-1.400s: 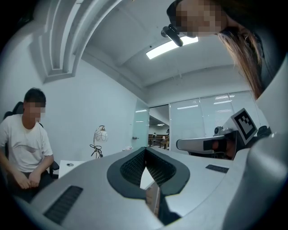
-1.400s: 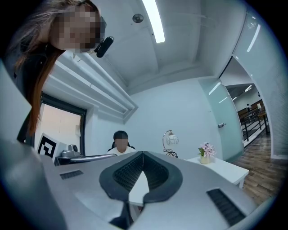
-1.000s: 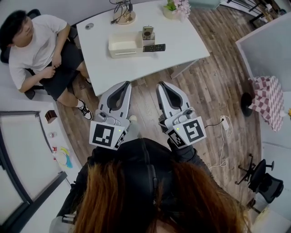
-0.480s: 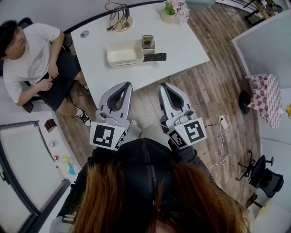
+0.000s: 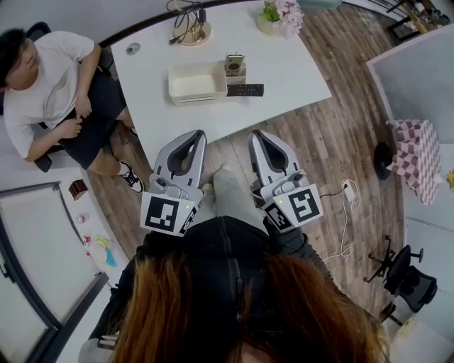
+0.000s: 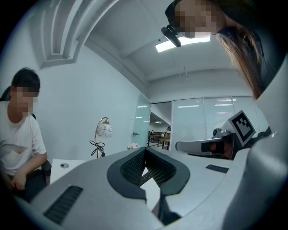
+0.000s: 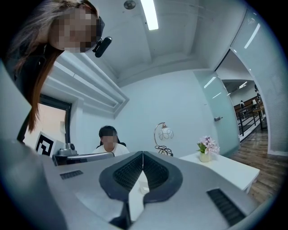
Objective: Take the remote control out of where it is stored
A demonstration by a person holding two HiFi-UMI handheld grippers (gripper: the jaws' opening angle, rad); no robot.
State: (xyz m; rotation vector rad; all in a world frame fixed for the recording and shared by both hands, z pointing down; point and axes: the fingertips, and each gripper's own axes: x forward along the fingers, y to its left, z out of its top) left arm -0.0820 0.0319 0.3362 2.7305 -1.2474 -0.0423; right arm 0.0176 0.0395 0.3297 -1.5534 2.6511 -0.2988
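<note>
Reading the left gripper (image 5: 193,136) as pressed together, nothing between the pads. Same for the right gripper (image 5: 257,135) — tips touching, empty. Holding both level and side by side, close to the near edge of the white table (image 5: 298,64), well apart from anything on it.

Placing the remote control (image 5: 245,90) as the black bar lying flat on that table, just beside the right end of the cream box (image 5: 197,83) and just in front of a small upright holder (image 5: 234,65). Cannot tell at this size whether it sits in a slot or loose on the top, nor what the holder itself carries.

Judging this as approach, nothing grasped yet. To do it well:
- Come in square to the table edge; stay clear of the seated person (image 5: 50,78) at the left corner.
- Go with the right tool, as the remote lies on that side.
- Spread the jaws before arriving, not above the remote.
- Straddle the narrow width near the middle, pads low to the table top.
- Mind the far pad: probably little room between remote and holder, so enter from the free right end if it looks tight.
- Keep the left tool ready to pin box or holder if either drags along.
- Lift straight up first, then pull back — lamp (image 5: 190,28) and flowers (image 5: 280,14) sit further back, low risk.
</note>
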